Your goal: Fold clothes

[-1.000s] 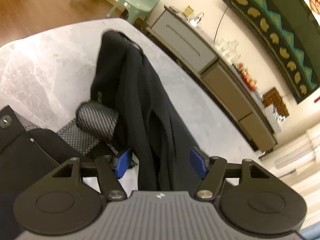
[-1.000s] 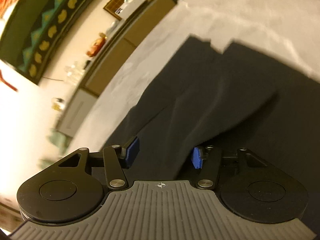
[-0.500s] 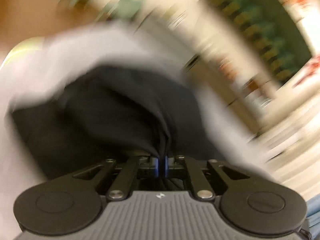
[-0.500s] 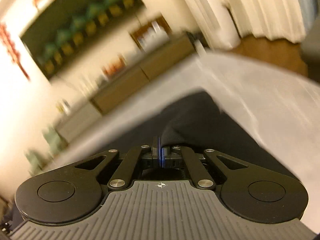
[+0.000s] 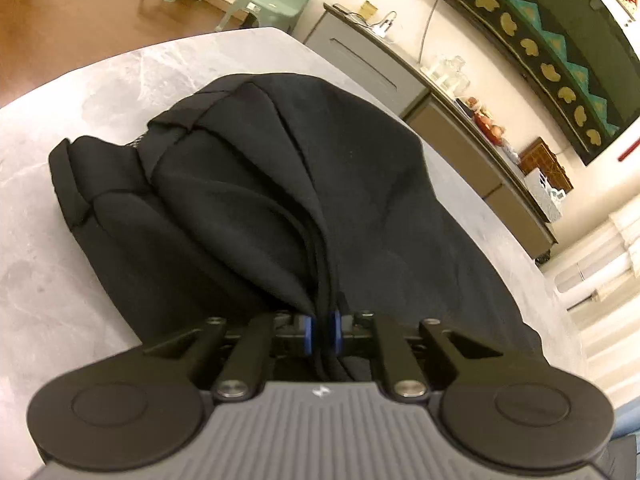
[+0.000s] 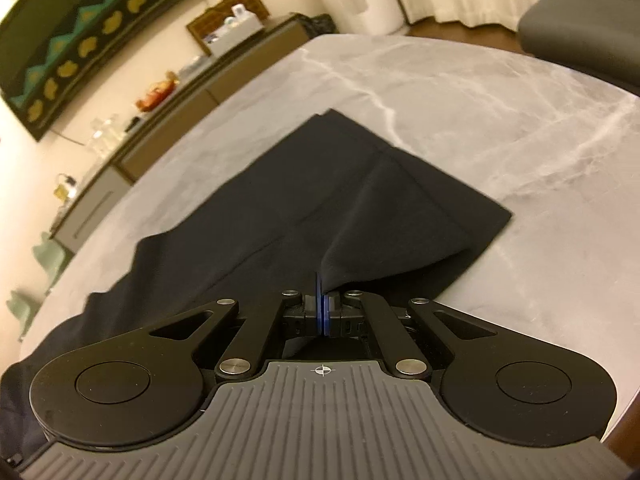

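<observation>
A black garment [image 5: 320, 184] lies on the grey marble table [image 5: 80, 92]. In the left wrist view its bunched end, with thick folded seams, spreads ahead of my left gripper [image 5: 322, 334], which is shut on several gathered layers of the cloth. In the right wrist view the garment [image 6: 304, 196] lies flatter, with a squared hem at the far end. My right gripper [image 6: 322, 314] is shut on a pinched fold of the fabric, lifted a little above the flat part.
A long low sideboard [image 5: 452, 120] with small items on it stands beyond the table's far edge. Two pale green chairs [image 5: 272, 4] stand on the wooden floor at the far left. A dark seat [image 6: 588, 20] is past the table at the right. Bare marble [image 6: 500, 112] surrounds the garment.
Both grippers were open over the cloth a second ago. They have closed on the fabric and lifted it. The mesh lining seen earlier at the left is now covered by black cloth.
</observation>
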